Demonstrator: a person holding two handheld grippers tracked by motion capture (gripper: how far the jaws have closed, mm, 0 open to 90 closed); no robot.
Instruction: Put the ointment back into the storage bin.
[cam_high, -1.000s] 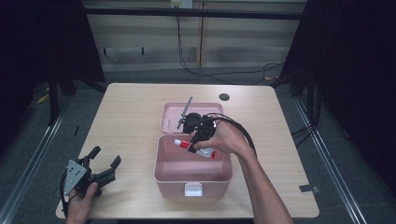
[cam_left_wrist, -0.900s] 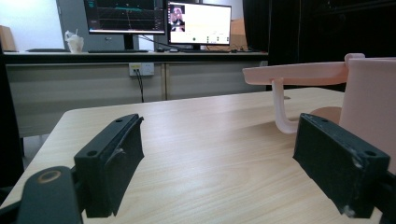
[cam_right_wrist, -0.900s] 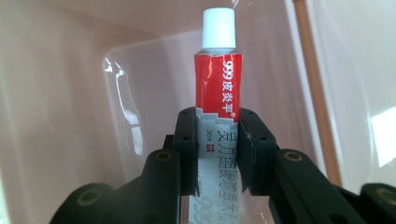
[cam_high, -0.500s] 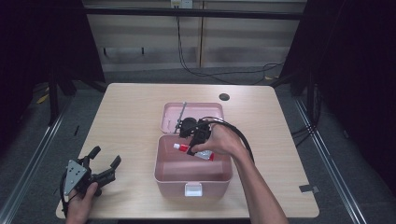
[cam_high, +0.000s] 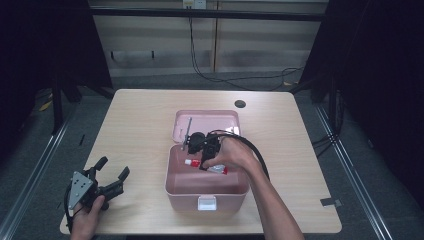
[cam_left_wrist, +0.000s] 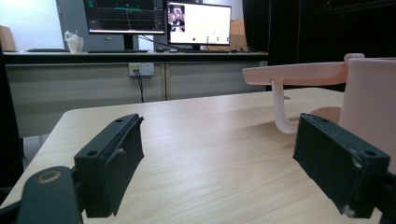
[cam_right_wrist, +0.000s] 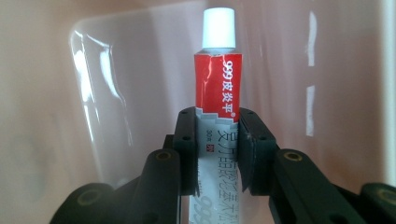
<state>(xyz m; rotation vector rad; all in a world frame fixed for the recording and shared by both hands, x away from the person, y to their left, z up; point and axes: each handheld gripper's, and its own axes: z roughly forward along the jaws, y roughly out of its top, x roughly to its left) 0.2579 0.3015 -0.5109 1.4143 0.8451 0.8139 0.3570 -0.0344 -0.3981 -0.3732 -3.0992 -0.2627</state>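
A red and white ointment tube (cam_right_wrist: 218, 79) with a white cap stands between the jaws of my right gripper (cam_right_wrist: 217, 114), which is shut on its lower half. In the high view the right gripper (cam_high: 205, 161) reaches down into the open pink box (cam_high: 207, 192), and the tube (cam_high: 191, 162) lies roughly level inside it, cap toward the left. The box's pale inner wall (cam_right_wrist: 140, 70) sits close behind the tube. My left gripper (cam_high: 113, 167) rests open on the table at the near left, with nothing between its fingers (cam_left_wrist: 114, 154).
The box's lid (cam_high: 207, 122) lies open behind the box, toward the table's far side. In the left gripper view the lid (cam_left_wrist: 299, 72) and the box's side wall (cam_left_wrist: 369, 98) stand to the right. A dark round hole (cam_high: 240, 104) marks the wooden tabletop (cam_high: 135, 130).
My right gripper has sunk lower into the pink box with the tube still in its jaws. The left gripper has not moved.
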